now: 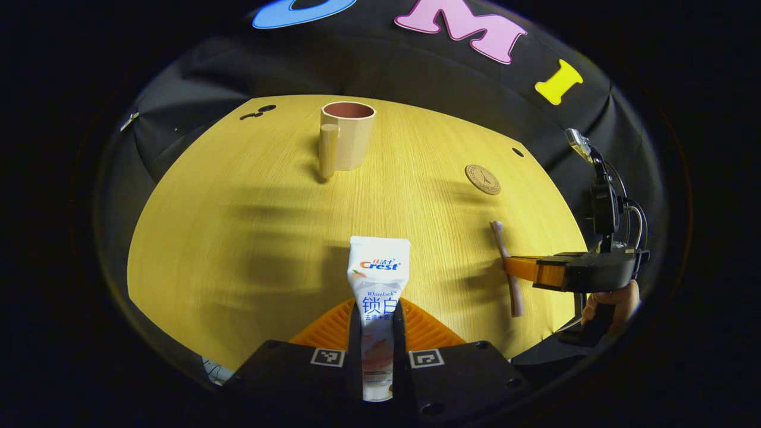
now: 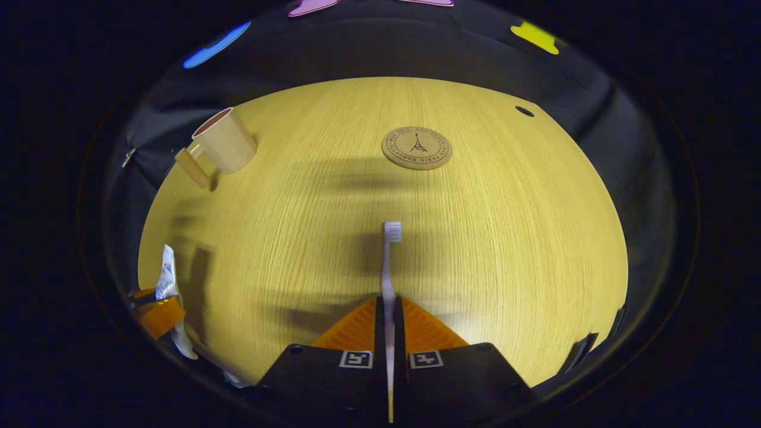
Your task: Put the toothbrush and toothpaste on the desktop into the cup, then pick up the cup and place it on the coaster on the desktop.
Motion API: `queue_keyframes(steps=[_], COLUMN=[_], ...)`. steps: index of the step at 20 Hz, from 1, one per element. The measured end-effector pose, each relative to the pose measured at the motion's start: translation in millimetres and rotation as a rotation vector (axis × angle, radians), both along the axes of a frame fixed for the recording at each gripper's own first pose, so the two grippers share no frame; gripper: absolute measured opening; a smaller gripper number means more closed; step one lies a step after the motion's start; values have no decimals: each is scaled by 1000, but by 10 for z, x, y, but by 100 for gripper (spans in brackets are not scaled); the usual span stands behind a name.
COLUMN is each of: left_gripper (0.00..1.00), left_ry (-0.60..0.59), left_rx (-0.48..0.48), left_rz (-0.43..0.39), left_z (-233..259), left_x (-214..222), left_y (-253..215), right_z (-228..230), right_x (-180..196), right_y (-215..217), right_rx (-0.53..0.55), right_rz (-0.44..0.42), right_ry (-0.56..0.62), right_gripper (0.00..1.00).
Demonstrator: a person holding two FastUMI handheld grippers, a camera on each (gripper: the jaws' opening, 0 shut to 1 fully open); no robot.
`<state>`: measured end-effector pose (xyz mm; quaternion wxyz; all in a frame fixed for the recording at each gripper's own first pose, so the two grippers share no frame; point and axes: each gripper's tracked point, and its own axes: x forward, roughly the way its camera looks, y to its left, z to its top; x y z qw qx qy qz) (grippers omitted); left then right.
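Left gripper (image 1: 379, 333): fingers clamped on the toothpaste (image 1: 378, 297), tube pointing ahead over the desk (image 1: 238, 238). Cup (image 1: 348, 135) straight ahead, far, handle toward the gripper. Coaster (image 1: 483, 179) ahead to the right, bare. Right gripper (image 1: 523, 268) off to the right, with a hand (image 1: 612, 303) on it.

Right gripper (image 2: 389, 333): fingers closed on the toothbrush (image 2: 389, 279), bristles forward. Coaster (image 2: 417, 147) ahead; cup (image 2: 223, 142) far left; left gripper (image 2: 156, 312) and toothpaste (image 2: 168, 273) at the near left.
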<state>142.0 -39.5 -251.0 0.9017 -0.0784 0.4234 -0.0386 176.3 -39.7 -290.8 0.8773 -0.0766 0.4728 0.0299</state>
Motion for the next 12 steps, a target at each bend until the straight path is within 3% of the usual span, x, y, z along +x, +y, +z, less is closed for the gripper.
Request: queue_keyframes(steps=[4,5,6,12], left_gripper=[25,30,25,25], left_ry=[-6,-12,-24,-117], left_rx=[5,-1,-8,-9], left_rz=[18,25,35,89], left_z=[-6,13,54,485], left_x=[31,54,89,331], left_y=[55,77,100,364], right_z=[0,4,6,239], right_x=[-21,-12,-10,14], right_y=[24,43,30,10], right_rx=[47,72,82,139], right_rz=[42,40,39,38], right_ry=[30,41,46,-5], right_gripper=[6,6,6,6])
